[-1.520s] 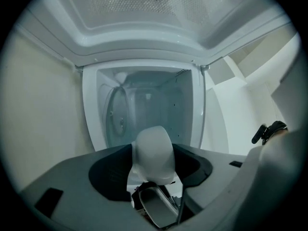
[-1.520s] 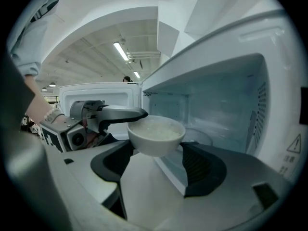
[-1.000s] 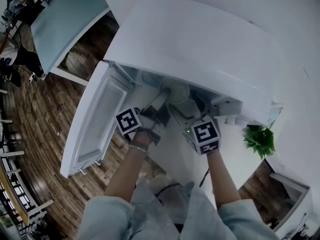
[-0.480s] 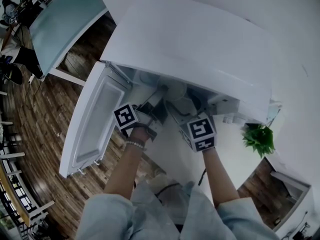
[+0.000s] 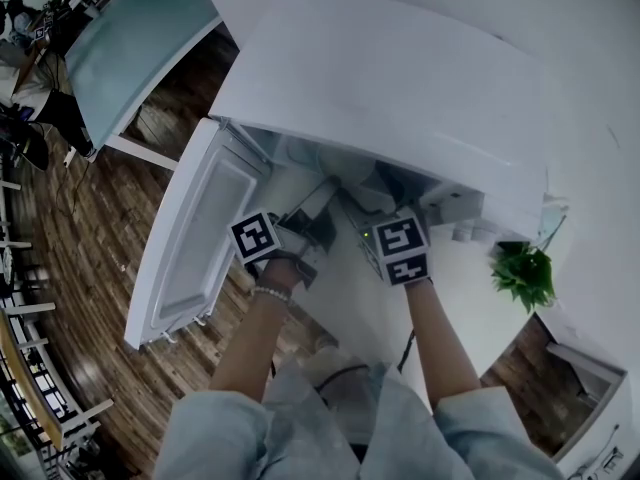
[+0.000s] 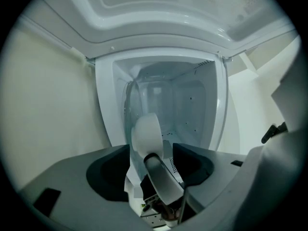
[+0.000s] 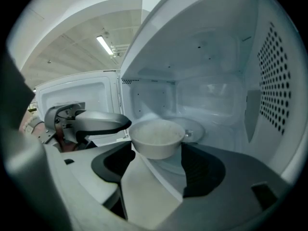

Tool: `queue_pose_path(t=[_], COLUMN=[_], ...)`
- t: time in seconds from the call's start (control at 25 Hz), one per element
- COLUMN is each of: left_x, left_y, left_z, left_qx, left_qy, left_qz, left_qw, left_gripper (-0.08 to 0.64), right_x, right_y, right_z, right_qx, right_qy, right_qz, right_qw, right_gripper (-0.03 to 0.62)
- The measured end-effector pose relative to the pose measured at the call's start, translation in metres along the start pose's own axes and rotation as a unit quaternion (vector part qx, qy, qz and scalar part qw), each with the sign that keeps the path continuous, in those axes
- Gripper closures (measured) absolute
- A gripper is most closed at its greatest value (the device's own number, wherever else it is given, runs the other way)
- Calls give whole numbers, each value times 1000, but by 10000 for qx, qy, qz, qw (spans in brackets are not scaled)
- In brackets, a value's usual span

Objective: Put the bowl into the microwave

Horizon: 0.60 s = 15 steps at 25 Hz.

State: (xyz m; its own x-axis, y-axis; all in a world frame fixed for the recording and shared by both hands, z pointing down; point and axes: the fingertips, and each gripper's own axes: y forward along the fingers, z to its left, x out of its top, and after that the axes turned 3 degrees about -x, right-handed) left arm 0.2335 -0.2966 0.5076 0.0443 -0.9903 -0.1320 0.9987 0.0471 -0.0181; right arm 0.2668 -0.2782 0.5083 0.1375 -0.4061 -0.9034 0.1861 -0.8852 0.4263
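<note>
inside the mouth of the open microwave (image 5: 400, 88), the bowl (image 7: 156, 138) hangs clamped in the right gripper (image 7: 157, 147), over the turntable (image 7: 195, 129); whether it touches that yet i cannot tell. the left gripper (image 6: 151, 146) has just been opening its jaws, which stand wide, with the bowl just ahead of them, unpinched. carrying in looks nearly done; setting down, letting go and backing both grippers out remain.
</note>
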Motion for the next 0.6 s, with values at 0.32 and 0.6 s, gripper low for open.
queue_pose_path(t=[0.32,0.6], left_x=[-7,-20], left_y=[-27,-61], left_z=[-9,-11], left_qx=[1,189], left_qy=[122,361], left_qz=[-34,-16], left_qw=[9999,9992], left_gripper=[288,318], right_x=[4,9], right_y=[15,28], right_z=[-12,-30], right_qx=[-309,-737], right_qy=[127,271], right_qz=[141,247], right_qw=[9993,9966], right_gripper=[278,282])
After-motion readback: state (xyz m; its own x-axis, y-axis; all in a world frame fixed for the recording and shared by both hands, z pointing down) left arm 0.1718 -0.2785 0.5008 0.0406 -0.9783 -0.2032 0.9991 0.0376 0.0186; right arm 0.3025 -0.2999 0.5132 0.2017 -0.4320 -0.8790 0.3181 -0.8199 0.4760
